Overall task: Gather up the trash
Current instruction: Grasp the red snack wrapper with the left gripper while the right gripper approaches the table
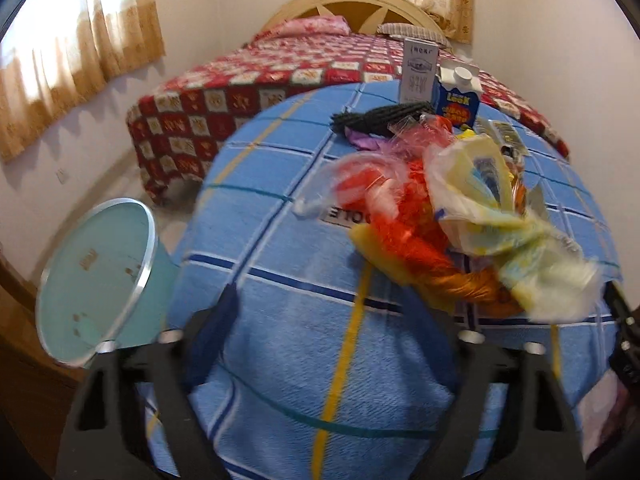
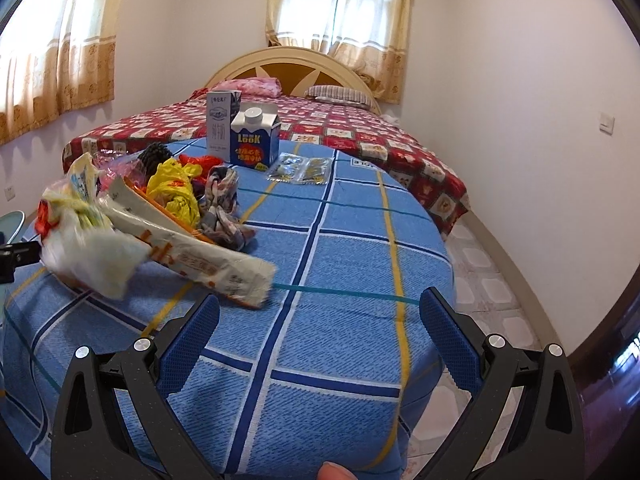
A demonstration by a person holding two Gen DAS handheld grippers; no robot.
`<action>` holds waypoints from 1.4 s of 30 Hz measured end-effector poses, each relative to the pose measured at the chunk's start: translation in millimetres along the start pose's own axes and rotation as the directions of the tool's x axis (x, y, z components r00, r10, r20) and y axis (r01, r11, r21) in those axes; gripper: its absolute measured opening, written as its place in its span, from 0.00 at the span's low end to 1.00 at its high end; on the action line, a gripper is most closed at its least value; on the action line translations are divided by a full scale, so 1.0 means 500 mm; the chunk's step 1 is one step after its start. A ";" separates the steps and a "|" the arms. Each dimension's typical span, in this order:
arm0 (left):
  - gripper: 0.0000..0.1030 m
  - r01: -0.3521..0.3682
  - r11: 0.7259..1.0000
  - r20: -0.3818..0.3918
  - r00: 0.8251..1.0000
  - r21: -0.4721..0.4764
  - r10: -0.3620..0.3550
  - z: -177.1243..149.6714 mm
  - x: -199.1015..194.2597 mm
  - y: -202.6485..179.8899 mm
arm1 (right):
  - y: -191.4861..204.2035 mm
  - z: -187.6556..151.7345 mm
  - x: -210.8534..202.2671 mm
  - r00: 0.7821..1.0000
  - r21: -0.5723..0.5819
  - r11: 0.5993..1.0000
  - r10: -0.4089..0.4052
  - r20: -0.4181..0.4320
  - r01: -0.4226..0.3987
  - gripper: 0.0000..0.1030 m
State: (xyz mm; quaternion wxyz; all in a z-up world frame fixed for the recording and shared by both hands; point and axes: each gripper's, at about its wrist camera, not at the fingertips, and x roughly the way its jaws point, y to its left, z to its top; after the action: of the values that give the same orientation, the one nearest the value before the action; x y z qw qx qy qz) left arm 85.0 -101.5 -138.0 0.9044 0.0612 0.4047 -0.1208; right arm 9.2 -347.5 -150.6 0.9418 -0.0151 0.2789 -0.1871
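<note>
A heap of crumpled plastic bags and wrappers (image 1: 452,216) lies on the blue checked tablecloth (image 1: 304,344); it also shows in the right wrist view (image 2: 132,216). My left gripper (image 1: 332,320) is open, low over the cloth, just left of and in front of the heap. My right gripper (image 2: 320,320) is open and empty over bare cloth, with a long white wrapper (image 2: 208,260) just ahead to its left. A blue milk carton (image 2: 254,140) and a white carton (image 2: 220,124) stand at the far edge. A foil packet (image 2: 300,168) lies flat beside them.
A pale green bin (image 1: 96,276) with a metal rim stands beside the table on the left. A bed with a red patterned cover (image 2: 360,132) is behind the table. A black brush (image 1: 384,118) and a bundled cloth (image 2: 224,204) lie among the trash. Tiled floor (image 2: 488,280) is at the right.
</note>
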 end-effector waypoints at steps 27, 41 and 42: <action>0.27 0.069 0.995 -0.022 0.997 0.066 -0.068 0.031 0.006 -0.060 | -0.052 -0.012 0.000 0.998 0.018 0.998 -0.056 0.002 0.056 0.95; 0.00 0.057 0.996 0.059 0.996 0.066 -0.061 0.042 -0.058 -0.018 | -0.030 -0.012 0.006 1.000 -0.004 1.000 -0.021 -0.014 0.021 0.95; 0.00 0.044 0.997 0.066 0.997 0.068 -0.049 0.040 -0.061 -0.013 | -0.027 -0.013 0.006 1.000 -0.008 1.000 -0.020 -0.013 0.020 0.95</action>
State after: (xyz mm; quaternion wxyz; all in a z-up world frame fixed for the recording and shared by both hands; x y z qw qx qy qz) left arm 78.1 -106.7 -101.9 0.9119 0.0778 0.3709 -0.1574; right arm 3.5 -360.7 -155.8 0.9380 -0.0204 0.2855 -0.1955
